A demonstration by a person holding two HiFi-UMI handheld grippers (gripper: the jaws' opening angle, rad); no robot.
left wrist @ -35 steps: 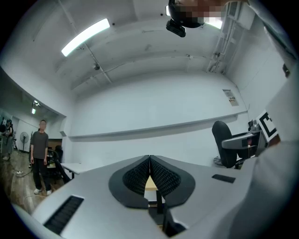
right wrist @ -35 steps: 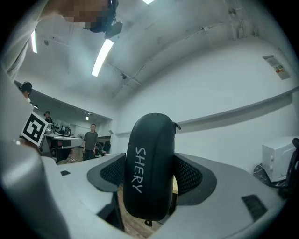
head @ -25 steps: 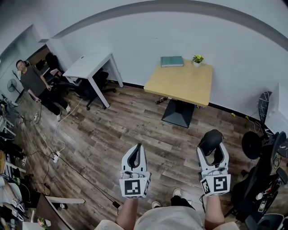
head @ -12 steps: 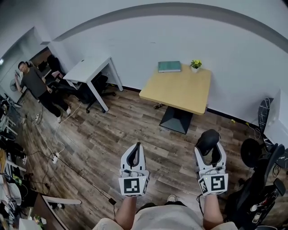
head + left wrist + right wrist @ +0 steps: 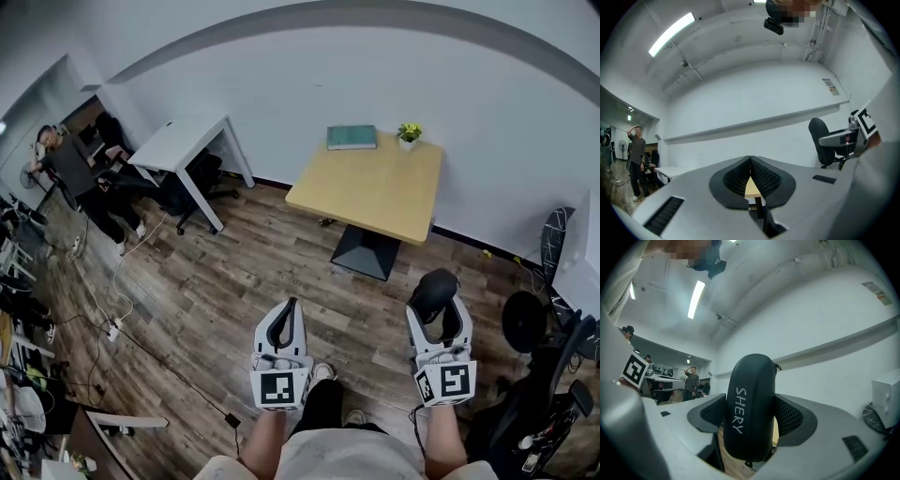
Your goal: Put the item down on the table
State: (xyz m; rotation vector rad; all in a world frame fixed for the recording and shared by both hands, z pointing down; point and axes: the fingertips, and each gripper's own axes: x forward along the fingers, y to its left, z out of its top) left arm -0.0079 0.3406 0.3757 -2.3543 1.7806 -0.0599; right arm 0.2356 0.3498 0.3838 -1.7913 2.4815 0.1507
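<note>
Since a second ago, the person's dark trouser leg (image 5: 323, 411) and pale shoe (image 5: 323, 372) are coming forward between the two grippers. The grippers are keeping their places low in the head view.

The right gripper (image 5: 441, 306) is clamping a black oval zip case (image 5: 434, 286), one jaw pressing on each of its long sides. In the right gripper view the right gripper (image 5: 752, 414) is holding the black oval zip case (image 5: 751, 404) upright, with white lettering "SHERY" running down its face. The case is hanging over the brown wood-plank floor (image 5: 234, 272), well apart from the table.

The left gripper (image 5: 290, 307) is carrying nothing. In its own view the left gripper (image 5: 750, 160) is showing its jaws pressed together at the tips, with only a narrow slit below them.

Ahead of both grippers, a light wooden square table (image 5: 375, 187) on a black pedestal is standing against the white wall. A teal book (image 5: 352, 137) is lying flat at its far left corner, and a small green potted plant (image 5: 409, 132) is sitting at the far edge, nearer the far right corner.

To the left, a white desk (image 5: 183, 141) is standing, and beyond it a person in a dark shirt (image 5: 67, 169) is raising one arm to the head. A black office chair (image 5: 525, 323) is sitting at the right.
</note>
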